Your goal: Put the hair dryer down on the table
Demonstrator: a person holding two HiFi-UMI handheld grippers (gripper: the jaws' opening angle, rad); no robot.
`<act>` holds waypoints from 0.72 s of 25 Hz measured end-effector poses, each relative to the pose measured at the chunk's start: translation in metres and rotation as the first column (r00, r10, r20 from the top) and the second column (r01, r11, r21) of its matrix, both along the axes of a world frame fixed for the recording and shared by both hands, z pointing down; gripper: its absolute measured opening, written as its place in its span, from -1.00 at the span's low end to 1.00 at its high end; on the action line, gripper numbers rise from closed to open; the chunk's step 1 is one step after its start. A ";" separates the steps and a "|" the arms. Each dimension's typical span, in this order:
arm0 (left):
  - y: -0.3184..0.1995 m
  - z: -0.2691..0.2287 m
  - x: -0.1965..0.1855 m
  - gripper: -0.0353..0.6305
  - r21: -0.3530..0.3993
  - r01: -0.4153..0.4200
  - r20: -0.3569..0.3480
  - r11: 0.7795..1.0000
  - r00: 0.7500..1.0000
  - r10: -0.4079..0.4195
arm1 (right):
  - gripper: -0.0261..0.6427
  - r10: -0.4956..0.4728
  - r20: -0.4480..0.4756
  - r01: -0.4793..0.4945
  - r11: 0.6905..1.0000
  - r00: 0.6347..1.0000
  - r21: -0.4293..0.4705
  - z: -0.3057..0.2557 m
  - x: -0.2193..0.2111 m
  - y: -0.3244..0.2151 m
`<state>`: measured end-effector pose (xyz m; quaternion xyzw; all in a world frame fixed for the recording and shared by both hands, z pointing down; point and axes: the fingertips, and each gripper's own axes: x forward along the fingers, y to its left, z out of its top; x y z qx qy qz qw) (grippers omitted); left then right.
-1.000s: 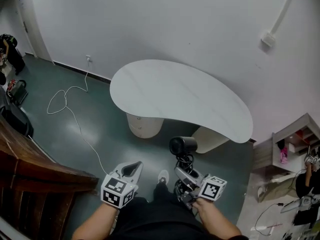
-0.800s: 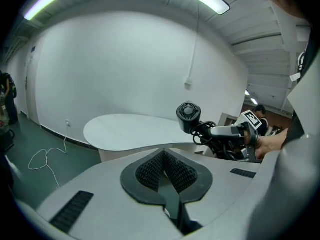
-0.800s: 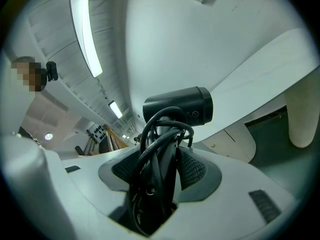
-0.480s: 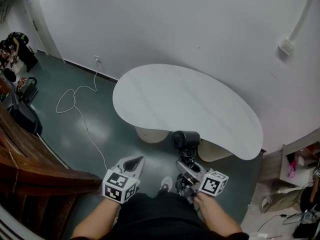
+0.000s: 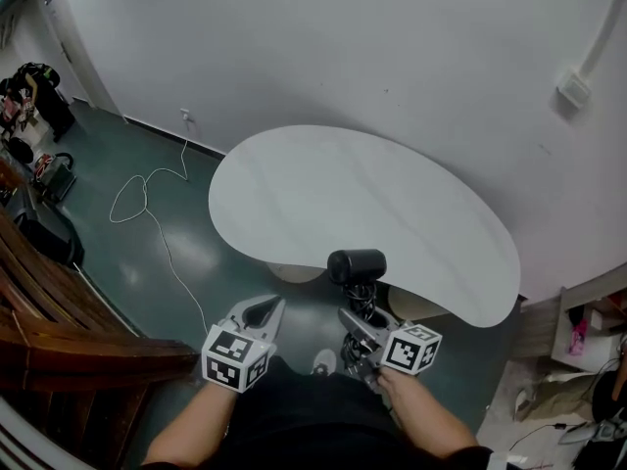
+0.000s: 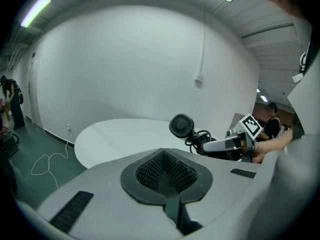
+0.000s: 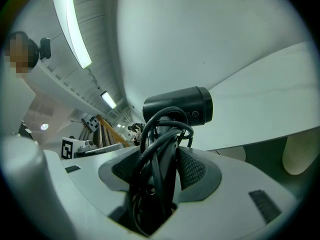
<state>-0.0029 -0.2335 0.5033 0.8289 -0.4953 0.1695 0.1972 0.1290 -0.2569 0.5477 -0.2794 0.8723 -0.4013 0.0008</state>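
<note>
Right gripper [image 7: 161, 171] jaws pinch the hair dryer [image 7: 178, 107] by its handle, the cord [image 7: 150, 149] wound round it and the barrel standing up past the pads. Left gripper [image 6: 165, 170] jaws are pressed together with nothing between them. The dryer is held in the air at the near edge of the white kidney-shaped table [image 5: 323, 189], apparently clear of the top. Judged: carry nearly done; lowering and release not yet done.

Noted a black hair dryer [image 5: 357, 265] upright in the right gripper [image 5: 359, 323], cord bundled round its handle, barrel in line with the near edge of the white kidney-shaped table [image 5: 323, 184]. Recorded the left gripper [image 5: 259, 313] beside it over the green floor [image 5: 196, 262], carrying nothing. Logged a white cable [image 5: 147, 199] looped on the floor, left of the table.
</note>
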 end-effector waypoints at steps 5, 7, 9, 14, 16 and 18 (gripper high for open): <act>-0.002 0.010 -0.011 -0.85 -0.038 0.016 0.020 0.999 1.000 -0.015 | -0.30 -0.014 -0.064 0.013 1.000 0.998 -0.015 0.020 -0.016 -0.027; -0.008 0.014 -0.021 -0.85 -0.050 0.029 0.014 0.998 1.000 -0.028 | -0.30 -0.013 -0.078 0.011 1.000 0.997 -0.026 0.029 -0.026 -0.041; -0.014 0.017 -0.029 -0.85 -0.059 0.028 0.009 0.998 1.000 -0.027 | -0.30 -0.007 -0.088 0.003 0.999 0.996 -0.045 0.036 -0.035 -0.055; -0.044 0.023 -0.048 -0.85 -0.062 -0.026 0.002 0.998 1.000 0.026 | -0.30 0.015 -0.140 -0.024 0.998 0.990 -0.065 0.052 -0.064 -0.090; -0.061 0.021 -0.057 -0.85 -0.055 -0.051 0.000 0.997 0.999 0.051 | -0.30 0.025 -0.168 -0.038 0.997 0.986 -0.073 0.060 -0.078 -0.106; -0.082 0.017 -0.068 -0.85 -0.044 -0.069 -0.007 0.997 0.998 0.069 | -0.31 0.039 -0.211 -0.056 0.996 0.977 -0.073 0.070 -0.087 -0.126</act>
